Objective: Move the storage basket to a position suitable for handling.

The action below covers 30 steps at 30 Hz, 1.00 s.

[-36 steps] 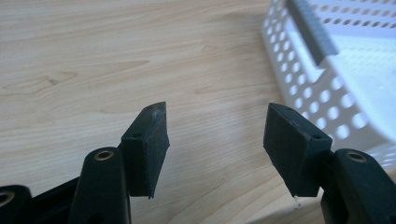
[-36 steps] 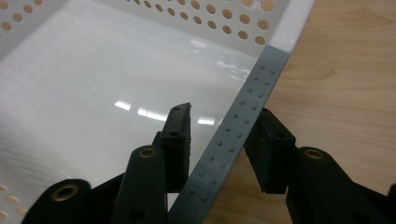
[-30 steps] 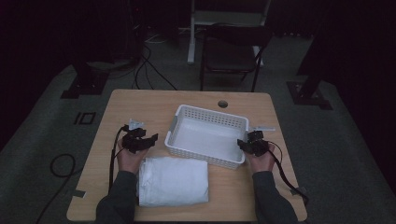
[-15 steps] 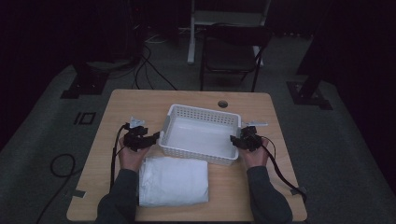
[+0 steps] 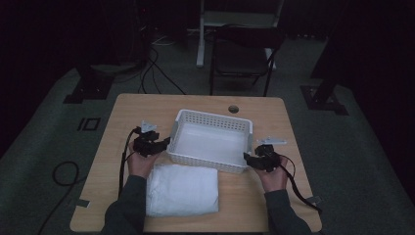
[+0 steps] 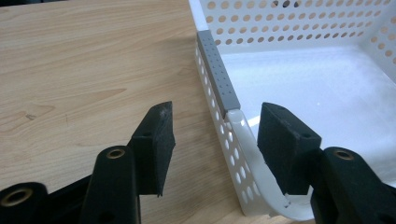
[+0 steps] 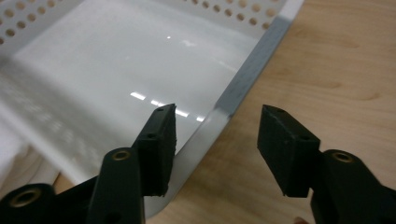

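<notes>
Left tool spread astride white basket rim corner, right tool spread likewise, folded towel nearby

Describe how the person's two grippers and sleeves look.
Both the left gripper and the right gripper are black, each with two blocky jaws with brass-ringed holes at their bases. A grey three-cornered plate sits atop each, and a black cable trails back from each. The sleeves are dark grey.

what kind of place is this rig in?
Probably a dim lab or recording studio, not a home: a lone wooden table on grey carpet, stand bases flanking it, loose cables on the floor, and a folding chair behind.
</notes>
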Each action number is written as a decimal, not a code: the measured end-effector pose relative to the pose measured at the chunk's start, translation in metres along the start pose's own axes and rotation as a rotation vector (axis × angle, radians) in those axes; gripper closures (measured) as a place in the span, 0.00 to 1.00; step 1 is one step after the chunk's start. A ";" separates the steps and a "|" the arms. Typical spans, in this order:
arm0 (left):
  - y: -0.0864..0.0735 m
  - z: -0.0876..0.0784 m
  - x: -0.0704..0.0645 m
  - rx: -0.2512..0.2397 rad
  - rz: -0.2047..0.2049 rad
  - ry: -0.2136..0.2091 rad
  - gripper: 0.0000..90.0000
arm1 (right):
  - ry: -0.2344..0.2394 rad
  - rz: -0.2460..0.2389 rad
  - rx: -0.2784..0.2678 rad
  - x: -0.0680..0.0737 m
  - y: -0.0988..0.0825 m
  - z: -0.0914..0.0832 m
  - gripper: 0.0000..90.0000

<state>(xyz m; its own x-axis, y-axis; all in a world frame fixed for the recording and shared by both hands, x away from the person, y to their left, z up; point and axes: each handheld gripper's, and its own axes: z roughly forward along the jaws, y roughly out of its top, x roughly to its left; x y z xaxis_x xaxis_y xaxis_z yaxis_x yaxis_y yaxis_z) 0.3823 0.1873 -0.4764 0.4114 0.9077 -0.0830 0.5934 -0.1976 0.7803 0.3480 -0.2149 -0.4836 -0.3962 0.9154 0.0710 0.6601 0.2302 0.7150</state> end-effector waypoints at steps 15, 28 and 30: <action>-0.006 -0.001 -0.003 0.046 0.008 -0.031 0.61 | -0.005 -0.003 -0.013 0.003 0.010 0.013 0.70; -0.005 0.005 0.000 0.086 0.022 -0.001 0.73 | -0.007 -0.028 -0.023 0.006 0.030 0.028 0.76; -0.003 0.006 0.002 0.087 0.015 0.002 0.73 | -0.006 -0.027 -0.029 0.005 0.032 0.032 0.76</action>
<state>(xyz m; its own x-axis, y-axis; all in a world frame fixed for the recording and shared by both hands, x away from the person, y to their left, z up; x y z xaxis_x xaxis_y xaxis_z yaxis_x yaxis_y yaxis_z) 0.3854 0.1871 -0.4827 0.4197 0.9049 -0.0703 0.6446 -0.2427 0.7249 0.3873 -0.1922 -0.4820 -0.4102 0.9108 0.0473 0.6302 0.2456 0.7366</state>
